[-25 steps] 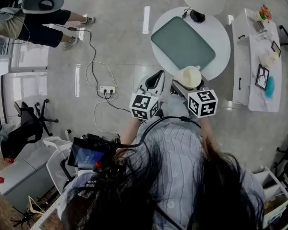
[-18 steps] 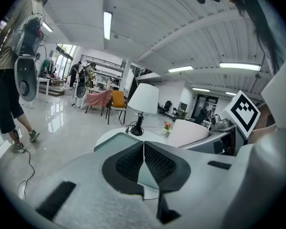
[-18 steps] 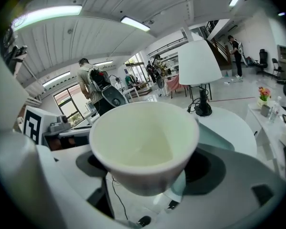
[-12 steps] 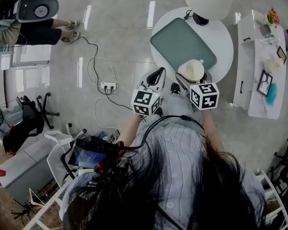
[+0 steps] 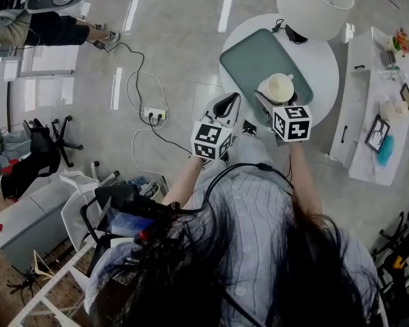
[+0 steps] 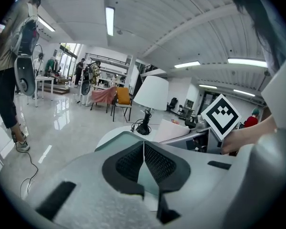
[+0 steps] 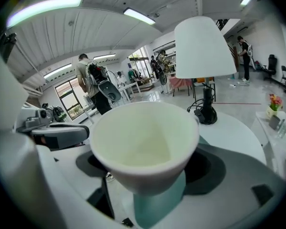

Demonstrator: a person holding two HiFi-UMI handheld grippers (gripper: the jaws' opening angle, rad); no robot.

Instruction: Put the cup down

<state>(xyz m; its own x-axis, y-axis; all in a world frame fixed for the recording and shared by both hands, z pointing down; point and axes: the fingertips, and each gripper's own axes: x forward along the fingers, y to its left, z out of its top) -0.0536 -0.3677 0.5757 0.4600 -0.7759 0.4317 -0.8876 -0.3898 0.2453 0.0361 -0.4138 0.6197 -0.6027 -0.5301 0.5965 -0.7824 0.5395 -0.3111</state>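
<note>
Where the round white table (image 5: 324,60) sits at my 1 o'clock, the lamp (image 5: 315,5) stands at its 12 edge and the green mat (image 5: 249,56) lies toward 9. My R gripper (image 5: 269,102) clamps the cream cup (image 5: 277,87) upright over the mat's 5 o'clock corner. My L gripper (image 5: 223,107) sits at its 9, jaws pressed together, nothing between.

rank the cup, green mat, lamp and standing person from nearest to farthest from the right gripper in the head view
1. cup: held in the fingers of the right gripper.
2. green mat: just below and ahead, on the round table.
3. lamp: at the table's far edge, ahead to the right.
4. standing person: far left, across the floor.
</note>
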